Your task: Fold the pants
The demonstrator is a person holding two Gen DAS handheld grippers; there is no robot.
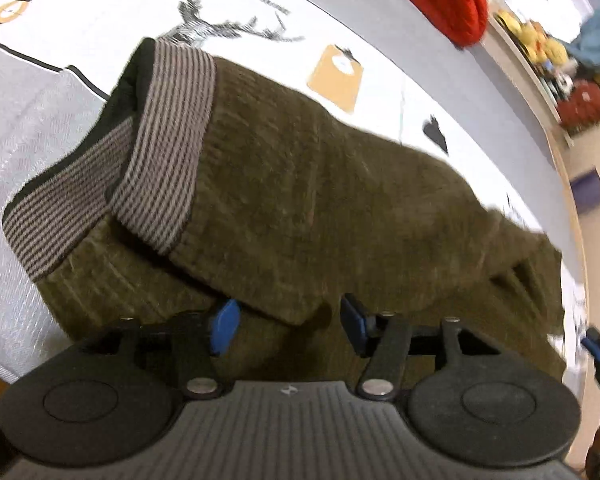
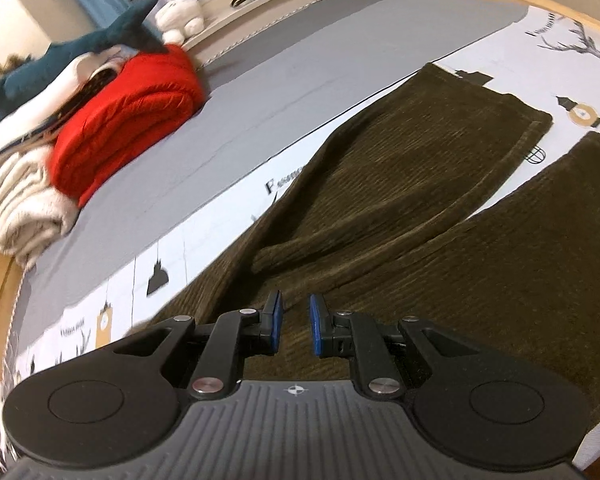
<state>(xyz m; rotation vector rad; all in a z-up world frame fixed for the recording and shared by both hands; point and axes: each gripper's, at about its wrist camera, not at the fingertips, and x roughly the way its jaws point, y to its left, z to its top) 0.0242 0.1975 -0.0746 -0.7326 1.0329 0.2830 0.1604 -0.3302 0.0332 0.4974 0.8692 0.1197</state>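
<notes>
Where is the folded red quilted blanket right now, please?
In the right wrist view, the folded red quilted blanket lies upper left on the grey sheet, beside the cream knitted throw.

I'm looking at a bed (image 2: 300,68) with a grey sheet, and a printed white cover (image 2: 204,236) is lying across its near part, showing deer, lamps and lettering. The pants (image 2: 420,200) are lying directly on that cover, both legs stretching away toward the far right with a strip of cover showing between them. In the left wrist view their striped waistband (image 1: 168,140) is resting on the cover at the left. On the grey sheet at the far left, a red quilt (image 2: 132,120) is sitting just beside a cream blanket (image 2: 24,212).
</notes>
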